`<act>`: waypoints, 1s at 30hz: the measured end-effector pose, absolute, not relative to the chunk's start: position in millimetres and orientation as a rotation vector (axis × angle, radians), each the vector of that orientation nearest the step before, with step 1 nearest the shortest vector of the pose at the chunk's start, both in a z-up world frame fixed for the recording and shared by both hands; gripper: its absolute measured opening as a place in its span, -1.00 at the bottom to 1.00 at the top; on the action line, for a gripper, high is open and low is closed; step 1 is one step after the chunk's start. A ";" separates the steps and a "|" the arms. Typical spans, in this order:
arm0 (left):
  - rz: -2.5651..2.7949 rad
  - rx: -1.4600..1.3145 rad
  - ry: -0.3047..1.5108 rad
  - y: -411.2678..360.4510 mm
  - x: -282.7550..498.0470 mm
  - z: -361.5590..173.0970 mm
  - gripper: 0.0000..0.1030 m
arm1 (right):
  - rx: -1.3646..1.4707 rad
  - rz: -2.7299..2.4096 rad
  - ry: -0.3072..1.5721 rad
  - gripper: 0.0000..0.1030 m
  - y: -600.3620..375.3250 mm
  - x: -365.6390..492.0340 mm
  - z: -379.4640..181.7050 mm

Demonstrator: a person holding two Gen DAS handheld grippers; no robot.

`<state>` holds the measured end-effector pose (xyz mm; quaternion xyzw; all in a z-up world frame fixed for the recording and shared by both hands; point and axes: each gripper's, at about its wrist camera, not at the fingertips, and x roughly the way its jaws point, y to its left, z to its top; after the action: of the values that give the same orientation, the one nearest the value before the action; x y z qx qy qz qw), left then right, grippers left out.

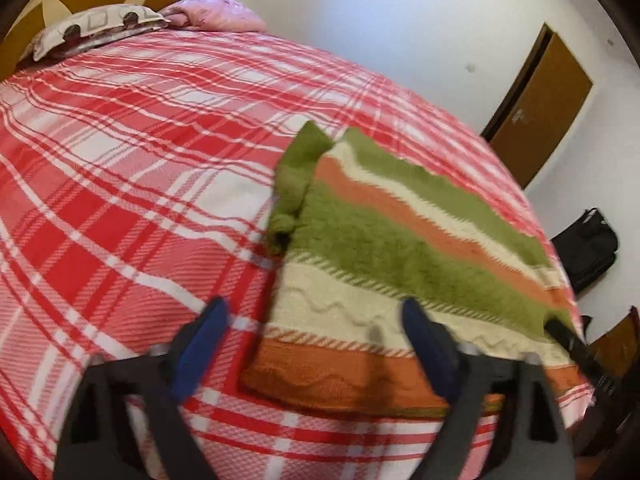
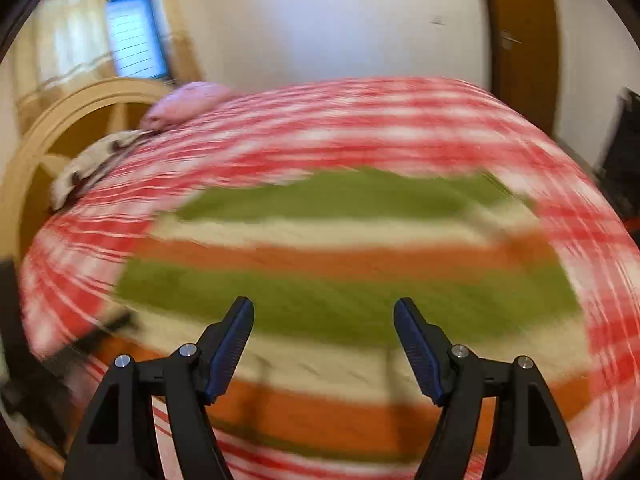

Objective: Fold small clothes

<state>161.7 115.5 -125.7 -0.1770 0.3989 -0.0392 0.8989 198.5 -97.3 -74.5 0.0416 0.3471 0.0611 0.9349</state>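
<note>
Striped sweater lies on plaid bedspread; left claw spread; right claw spread.

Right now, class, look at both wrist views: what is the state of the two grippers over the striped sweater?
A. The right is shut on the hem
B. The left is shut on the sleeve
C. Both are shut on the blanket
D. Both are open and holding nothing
D: the left gripper and right gripper each show fingers spread wide with nothing between them, hovering above the striped sweater lying on the plaid blanket.
</note>
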 end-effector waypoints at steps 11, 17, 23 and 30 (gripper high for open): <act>-0.112 -0.543 0.768 138.4 159.0 -137.7 -0.56 | -0.044 0.436 0.922 0.42 70.9 326.3 -93.8; -0.110 -0.553 0.737 140.6 156.1 -141.2 -0.50 | -0.295 0.399 0.934 0.43 126.5 344.0 -122.7; -0.116 -0.566 0.728 145.4 154.8 -142.0 -0.50 | -0.406 0.369 0.942 0.51 141.4 348.4 -131.8; -0.107 -0.496 0.741 139.9 155.9 -135.6 -0.63 | -0.305 0.373 0.956 -0.56 119.0 352.8 -120.2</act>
<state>155.9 139.9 -135.6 -0.2396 0.3584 -0.0518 0.9008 352.8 119.0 -120.2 -0.1452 0.4557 0.1776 0.8601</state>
